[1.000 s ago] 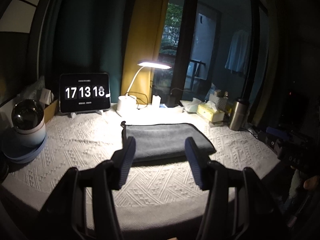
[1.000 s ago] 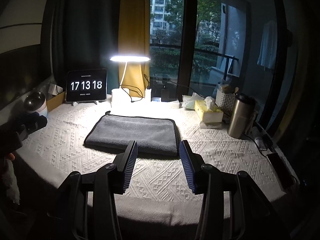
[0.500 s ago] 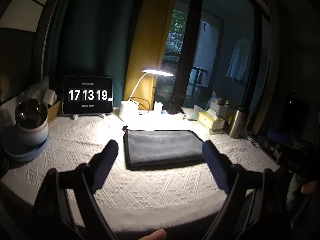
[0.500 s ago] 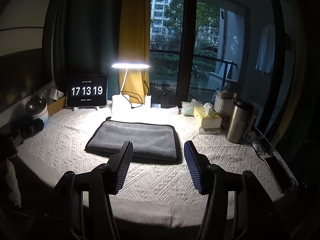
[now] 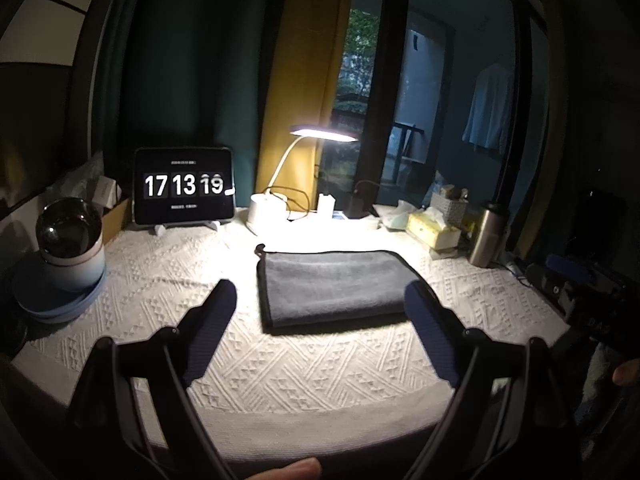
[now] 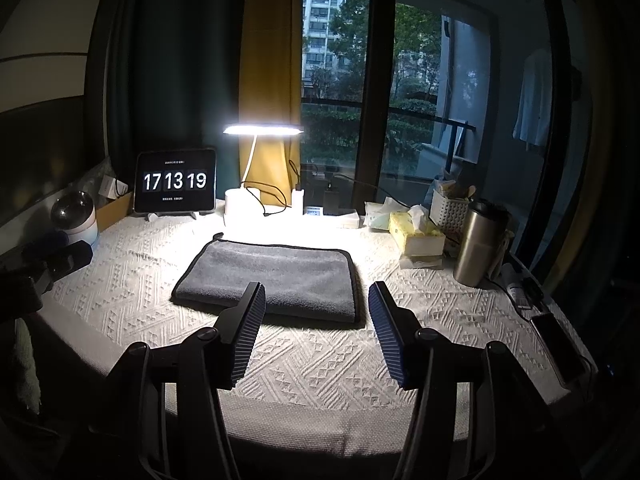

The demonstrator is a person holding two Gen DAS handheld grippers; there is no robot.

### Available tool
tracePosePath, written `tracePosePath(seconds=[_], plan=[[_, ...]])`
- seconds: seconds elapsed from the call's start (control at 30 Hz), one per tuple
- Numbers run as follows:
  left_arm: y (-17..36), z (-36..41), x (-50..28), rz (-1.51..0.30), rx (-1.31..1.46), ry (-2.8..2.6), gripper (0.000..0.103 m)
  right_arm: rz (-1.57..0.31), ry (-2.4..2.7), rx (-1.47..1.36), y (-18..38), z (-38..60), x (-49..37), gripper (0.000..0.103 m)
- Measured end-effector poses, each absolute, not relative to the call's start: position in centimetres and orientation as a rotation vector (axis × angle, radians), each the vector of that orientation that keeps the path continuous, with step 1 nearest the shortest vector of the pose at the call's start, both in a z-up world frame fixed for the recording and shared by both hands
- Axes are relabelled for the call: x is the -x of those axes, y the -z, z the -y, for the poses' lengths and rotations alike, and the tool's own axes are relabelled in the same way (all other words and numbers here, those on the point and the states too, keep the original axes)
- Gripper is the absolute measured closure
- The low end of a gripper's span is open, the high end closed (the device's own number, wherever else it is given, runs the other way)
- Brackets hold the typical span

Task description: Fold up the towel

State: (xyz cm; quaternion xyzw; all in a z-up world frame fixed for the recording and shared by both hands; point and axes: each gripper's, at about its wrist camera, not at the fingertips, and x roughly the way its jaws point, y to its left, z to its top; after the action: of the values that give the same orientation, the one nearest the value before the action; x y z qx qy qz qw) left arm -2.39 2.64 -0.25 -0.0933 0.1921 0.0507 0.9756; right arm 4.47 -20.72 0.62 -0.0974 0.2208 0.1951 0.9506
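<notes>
So the dark grey terry towel with black edge trim (image 5: 332, 284) is lying flat in the middle of the white textured tablecloth (image 5: 168, 280), already looking like a neat rectangle, right under the glow of the white gooseneck desk lamp (image 6: 262, 130). Both tools hang off the near edge of the table, well short of the cloth. The left gripper (image 5: 320, 300) has its jaws spread wide with nothing in them, and the right gripper (image 6: 316, 294) is parted too, just narrower, also empty.

What I'd worry about from here:

- Going in for another fold, a finger could easily pinch the tablecloth along with the towel, since both are soft and the towel sits flush on it. Lift that and the whole table setup gets dragged.
- The towel looks doubled over, so grabbing only the top layer at a corner would peel it open instead of folding it.
- Terry is floppy. If the two sides aren't lifted evenly, the edges would land skewed.
- Stuff at the back is close: the lamp base, the yellow tissue box (image 6: 416, 234) and the tall stainless steel tumbler (image 6: 480, 244) on the right. A wide swing with cloth in hand could knock the tumbler over.
- Lighting is harsh, with the near edge in shadow, so judging that hem is tricky.
</notes>
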Motion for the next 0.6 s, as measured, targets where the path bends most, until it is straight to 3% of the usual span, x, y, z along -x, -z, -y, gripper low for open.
tracePosePath(seconds=[0.17, 0.6], plan=[[0.31, -2.55, 2.40, -0.386, 0.186, -0.081, 0.008, -0.451, -0.402, 0.197, -0.62, 20.63, -4.54, 0.046], [0.34, -2.31, 2.22, -0.386, 0.193, -0.063, 0.007, -0.454, -0.402, 0.196, -0.57, 20.70, -4.63, 0.046]])
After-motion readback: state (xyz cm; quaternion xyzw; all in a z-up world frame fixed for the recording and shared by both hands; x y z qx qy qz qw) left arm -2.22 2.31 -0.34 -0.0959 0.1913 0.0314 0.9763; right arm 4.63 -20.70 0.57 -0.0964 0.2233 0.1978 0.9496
